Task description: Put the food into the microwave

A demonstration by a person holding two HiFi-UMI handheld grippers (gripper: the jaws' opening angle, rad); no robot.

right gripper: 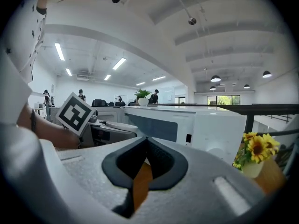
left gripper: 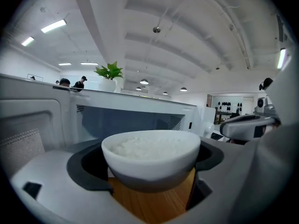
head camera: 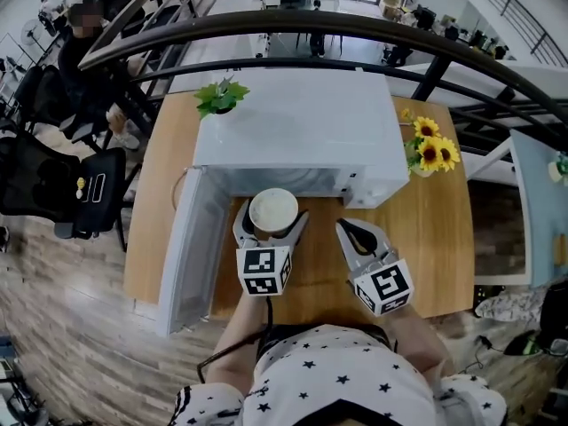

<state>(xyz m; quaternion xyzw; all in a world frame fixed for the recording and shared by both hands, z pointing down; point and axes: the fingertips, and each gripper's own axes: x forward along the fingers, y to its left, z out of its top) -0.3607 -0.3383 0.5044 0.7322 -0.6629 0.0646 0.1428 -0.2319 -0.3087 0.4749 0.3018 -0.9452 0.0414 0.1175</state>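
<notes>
Left gripper (head camera: 272,220) clamps the rice bowl (left gripper: 150,157); right gripper (head camera: 348,227) alongside, jaws closed.

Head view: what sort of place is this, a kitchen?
Likely an open-plan office or lab, not a home kitchen: the microwave sits on a wooden table by a railing, with office chairs beyond, under strip ceiling lights.
</notes>
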